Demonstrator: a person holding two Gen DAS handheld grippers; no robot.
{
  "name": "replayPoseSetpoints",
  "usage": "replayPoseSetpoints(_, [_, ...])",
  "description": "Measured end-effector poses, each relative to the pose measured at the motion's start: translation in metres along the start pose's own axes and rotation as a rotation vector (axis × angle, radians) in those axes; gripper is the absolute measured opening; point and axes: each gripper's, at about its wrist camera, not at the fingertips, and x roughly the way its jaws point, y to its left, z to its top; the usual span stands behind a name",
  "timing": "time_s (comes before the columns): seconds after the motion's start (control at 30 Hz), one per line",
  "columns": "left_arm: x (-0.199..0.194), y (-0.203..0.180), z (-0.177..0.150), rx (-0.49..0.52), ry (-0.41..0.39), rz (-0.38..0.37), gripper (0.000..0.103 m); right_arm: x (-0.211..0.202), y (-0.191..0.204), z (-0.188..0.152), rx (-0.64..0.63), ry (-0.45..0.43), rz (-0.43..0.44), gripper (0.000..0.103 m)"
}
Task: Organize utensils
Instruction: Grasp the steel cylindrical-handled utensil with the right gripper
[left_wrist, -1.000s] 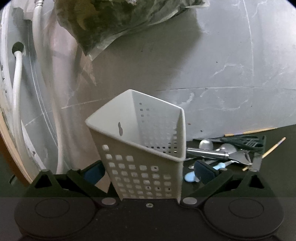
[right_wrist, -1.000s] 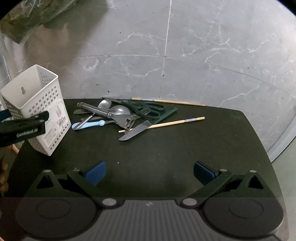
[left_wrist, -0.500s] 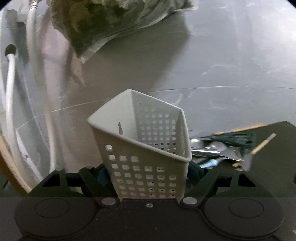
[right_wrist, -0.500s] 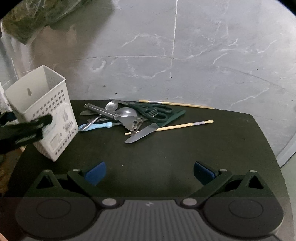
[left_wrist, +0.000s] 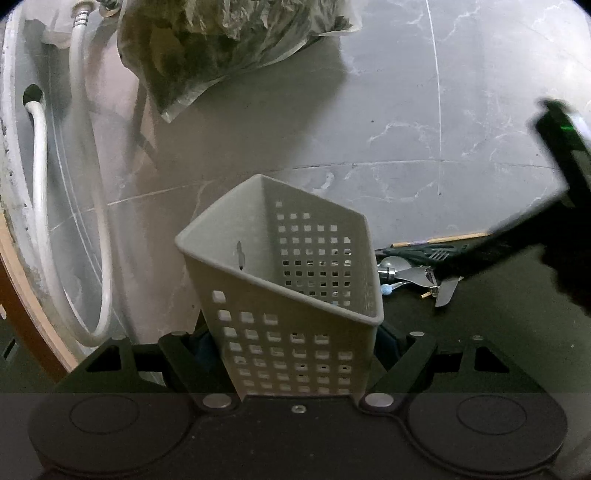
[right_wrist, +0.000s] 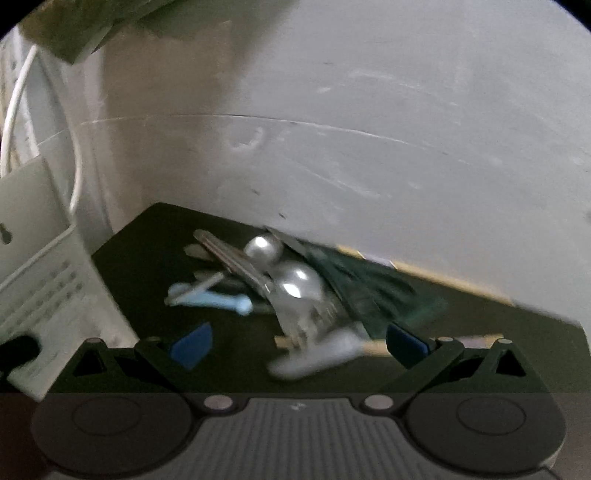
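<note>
Since a second ago, my left tongs (left_wrist: 295, 354) have closed in on the white basket (left_wrist: 291, 295) and the right tongs have swung across toward the pile of utensils.

From the left wrist view, the basket sits between my left tongs' fingers, which press against its two lower sides, so I am pinching it. Its open mouth tilts up and away from me, and its walls are full of small square holes. Nothing lies inside it that I can make out. To its right, on the dark desk (left_wrist: 498, 332), lie a silver spoon (left_wrist: 393, 263), a knife tip (left_wrist: 445, 295) and a wooden chopstick (left_wrist: 454, 237). My right tongs (left_wrist: 517, 240) show as a dark blurred bar reaching in above that pile from the right edge. A white hose (left_wrist: 40, 206) loops down at the left, and a plastic bag (left_wrist: 229, 44) of something dark hangs at the top against the grey marble wall (left_wrist: 406, 129).

From the right wrist view, everything is smeared by motion. My right tongs (right_wrist: 295, 343) are spread wide, with nothing between the blue pads (right_wrist: 192, 343). Just ahead of them lies the utensil heap: two silver spoons (right_wrist: 295, 284), a light blue handle (right_wrist: 218, 301), a dark green tool (right_wrist: 369, 291), and a blade (right_wrist: 317, 360) nearest the fingers. The basket (right_wrist: 48, 288) stands at the far left of the desk (right_wrist: 147, 236), well apart from the heap.
</note>
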Motion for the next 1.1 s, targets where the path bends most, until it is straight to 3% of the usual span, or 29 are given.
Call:
replayPoseSetpoints(0.27, [-0.001, 0.000, 0.002, 0.000, -0.006, 0.008, 0.082, 0.072, 0.019, 0.040, -0.184, 0.027, 0.111, 0.067])
replayPoseSetpoints(0.43, [-0.002, -0.002, 0.000, -0.001, -0.010, 0.012, 0.082, 0.091, 0.029, 0.048, -0.269, 0.059, 0.146, 0.050])
replayPoseSetpoints(0.5, [-0.002, -0.002, 0.000, 0.001, -0.011, 0.010, 0.082, 0.096, 0.032, 0.048, -0.289, 0.078, 0.170, 0.035])
replayPoseSetpoints(0.6, [-0.002, -0.001, -0.001, 0.002, -0.013, 0.009, 0.082, 0.099, 0.035, 0.051, -0.318, 0.105, 0.190, 0.026])
replayPoseSetpoints(0.77, [-0.002, -0.001, -0.001, 0.003, -0.014, 0.009, 0.082, 0.104, 0.034, 0.058, -0.296, 0.177, 0.226, 0.023])
replayPoseSetpoints(0.93, [-0.002, 0.001, -0.002, 0.007, -0.019, -0.002, 0.082, 0.107, 0.026, 0.067, -0.195, 0.237, 0.254, 0.021])
replayPoseSetpoints(1.1, [-0.004, 0.003, -0.003, 0.014, -0.022, -0.018, 0.082, 0.087, 0.008, 0.058, -0.057, 0.197, 0.264, 0.019])
